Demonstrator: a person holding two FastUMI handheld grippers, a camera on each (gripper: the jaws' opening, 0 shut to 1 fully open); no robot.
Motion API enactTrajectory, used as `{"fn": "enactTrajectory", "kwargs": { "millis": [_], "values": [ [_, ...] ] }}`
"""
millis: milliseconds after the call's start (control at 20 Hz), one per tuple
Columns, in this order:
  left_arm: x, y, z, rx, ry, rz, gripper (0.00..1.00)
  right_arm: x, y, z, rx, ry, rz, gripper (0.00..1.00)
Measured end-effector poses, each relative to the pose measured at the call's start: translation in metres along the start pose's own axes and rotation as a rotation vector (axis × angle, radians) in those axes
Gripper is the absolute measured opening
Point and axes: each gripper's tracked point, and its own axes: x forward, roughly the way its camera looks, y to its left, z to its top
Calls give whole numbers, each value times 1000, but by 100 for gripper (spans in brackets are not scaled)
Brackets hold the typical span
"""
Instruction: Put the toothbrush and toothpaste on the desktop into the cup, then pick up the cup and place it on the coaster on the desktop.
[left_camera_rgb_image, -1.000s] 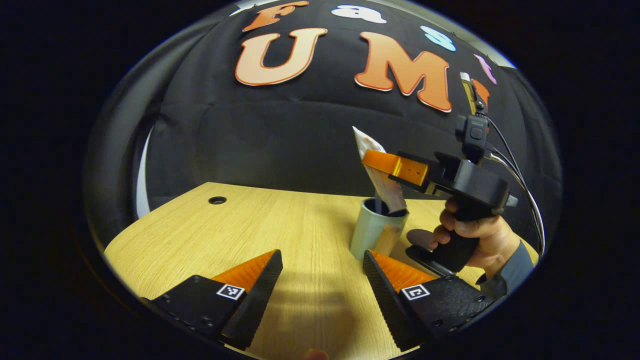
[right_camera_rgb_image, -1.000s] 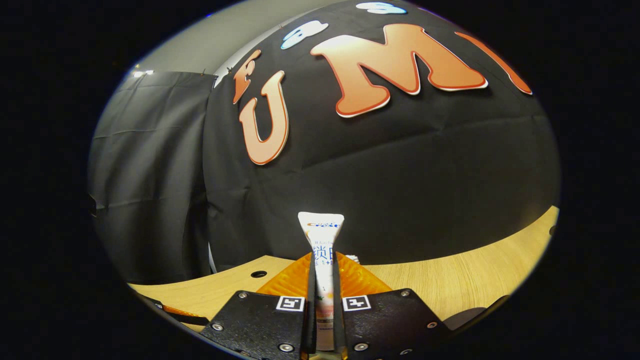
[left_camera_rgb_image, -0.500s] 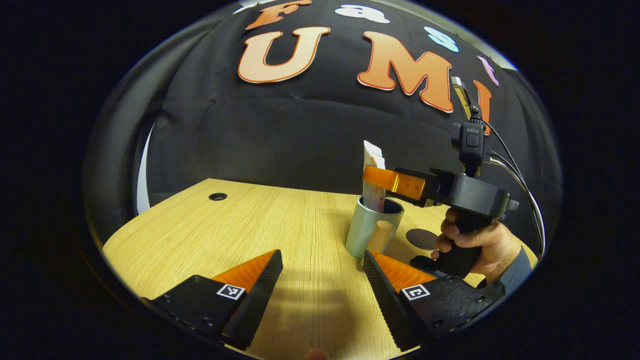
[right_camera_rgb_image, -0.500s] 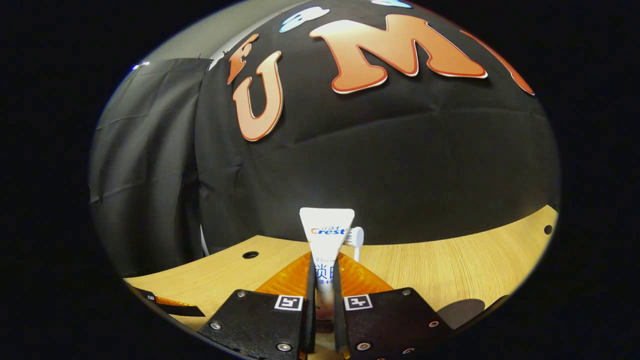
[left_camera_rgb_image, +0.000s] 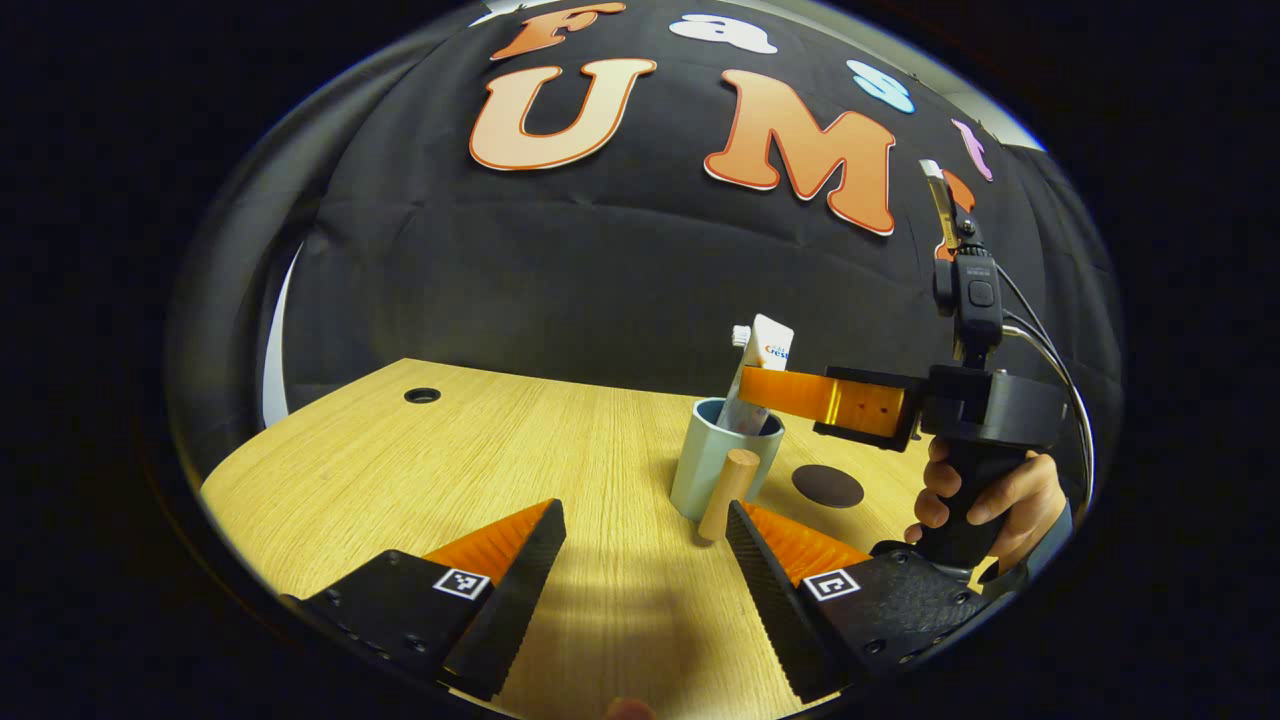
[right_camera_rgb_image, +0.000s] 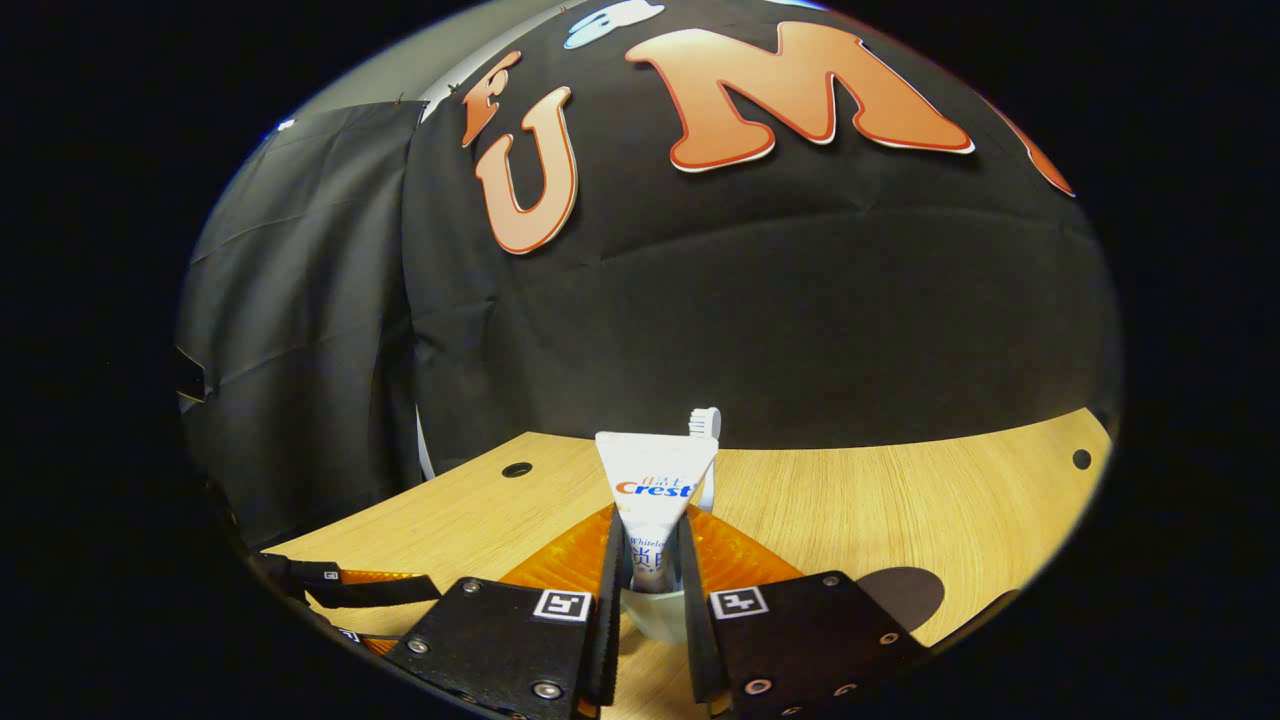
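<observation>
The right gripper (right_camera_rgb_image: 648, 590) is seen w/ its fingers either side of the toothpaste (right_camera_rgb_image: 655, 485), which stands nose-down in the cup (left_camera_rgb_image: 722, 462); a thin gap seems to show betw. pads and tube, so whether the tube is clamped or just let go cannot be told for sure. The toothbrush (right_camera_rgb_image: 706, 430) is upright in the cup just behind the tube, bristles up. So the loading step is judged to be at its end (both items look to be in). Next, the fingers need to be opened fully and drawn back w/o tipping the cup, then the cup is to be gripped, prob. by its wooden handle (left_camera_rgb_image: 728, 492), and carried to the dark round coaster (left_camera_rgb_image: 827, 486), near the cup on the desk (left_camera_rgb_image: 480, 460). The left gripper (left_camera_rgb_image: 645, 560) is held wide apart, empty, low over the desk, cup just ahead of its right finger.
</observation>
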Motion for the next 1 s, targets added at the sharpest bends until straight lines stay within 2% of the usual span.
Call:
{"fn": "enactTrajectory", "kwargs": {
  "millis": [100, 150, 400, 450, 650, 900, 1000],
  "values": [
    [1, -2, 0, 0, 6, -8, 98, -14, 0, 6, -29, -11, -1, 35],
    [1, -5, 2, 2, 3, -12, 98, -20, 1, 12, -43, -29, -4, 42],
    [0, -23, 14, 27, 3, -47, 97, -60, -4, 59, -95, -139, -19, 66],
    [-1, -29, 21, 42, -3, -56, 97, -72, -5, 69, -96, -168, -24, 74],
    [5, -50, 39, 76, 24, -102, 97, -115, -24, 99, -107, -248, -66, 91],
    [34, -63, 47, 81, 180, -142, 97, -170, -60, 119, -139, -296, -145, 96],
    [42, -65, 47, 115, 257, -144, 97, -189, -63, 117, -98, -303, -130, 95]
  ]
}}
